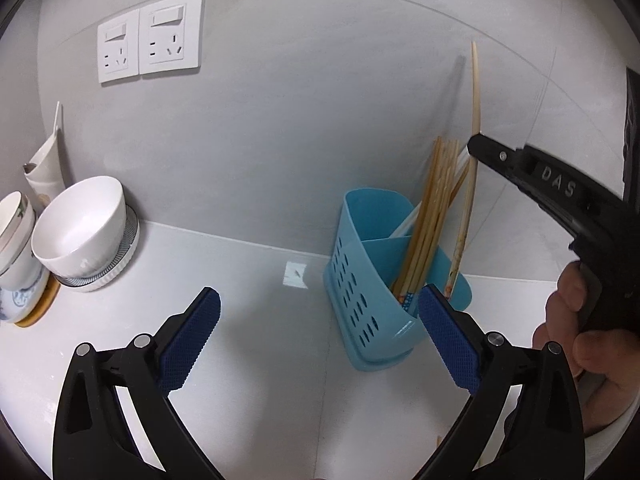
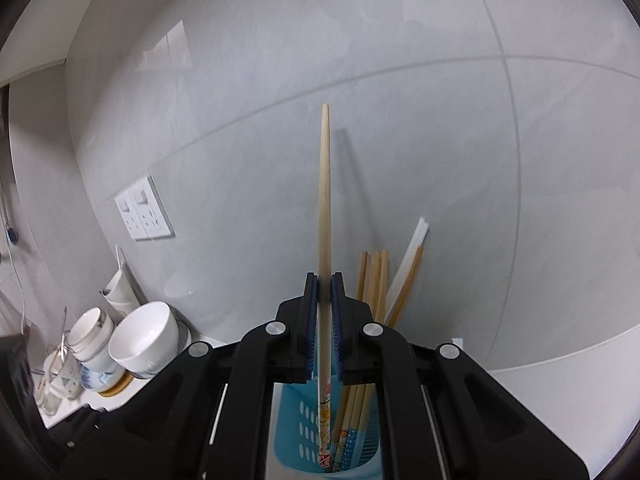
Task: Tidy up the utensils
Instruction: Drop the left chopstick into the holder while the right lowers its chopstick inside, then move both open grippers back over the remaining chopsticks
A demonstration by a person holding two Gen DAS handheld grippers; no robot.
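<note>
Left wrist view: pale grey tiled wall with twin sockets (image 1: 149, 38); white counter (image 1: 256, 344), bowls (image 1: 80, 228) stacked at left; blue holder (image 1: 376, 280) near the wall, bundle of chopsticks (image 1: 432, 216) in its rear compartment. Left gripper (image 1: 320, 336) jaws spread wide, nothing between them, holder just ahead. Risk: a spread finger could nudge the light holder and tip it.

Right wrist view: same wall; right gripper (image 2: 325, 320) pinching one chopstick (image 2: 325, 184) upright, decorated end inside the holder. Risk: pinched off-centre, it may pivot on release, or jam against the bundle.
</note>
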